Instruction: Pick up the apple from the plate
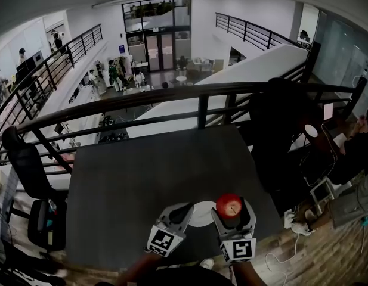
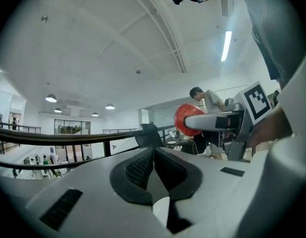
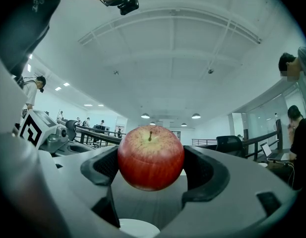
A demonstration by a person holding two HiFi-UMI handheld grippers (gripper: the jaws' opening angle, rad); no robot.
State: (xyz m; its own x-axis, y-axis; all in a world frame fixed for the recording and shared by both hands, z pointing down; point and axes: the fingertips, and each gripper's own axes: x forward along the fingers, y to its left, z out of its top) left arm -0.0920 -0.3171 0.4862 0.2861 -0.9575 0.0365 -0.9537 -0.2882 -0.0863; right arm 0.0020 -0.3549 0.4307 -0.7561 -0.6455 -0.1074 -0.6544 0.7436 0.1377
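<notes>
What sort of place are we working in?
Likely an office building's upper mezzanine: the table, where the right gripper holds the apple, stands by a railing overlooking a lobby with glass doors.

Red apple in right hand-held gripper, beside white plate on dark table.

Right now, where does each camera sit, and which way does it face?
Head view: on the person's head, looking steeply down at the table, the plate, the left hand-held gripper and right hand-held gripper.
Left gripper view: rides the left one, looking past its shut jaws toward the railing.
Right gripper view: rides the right one, looking past jaws clamped on the red apple.
Shared: all three show that apple.
</notes>
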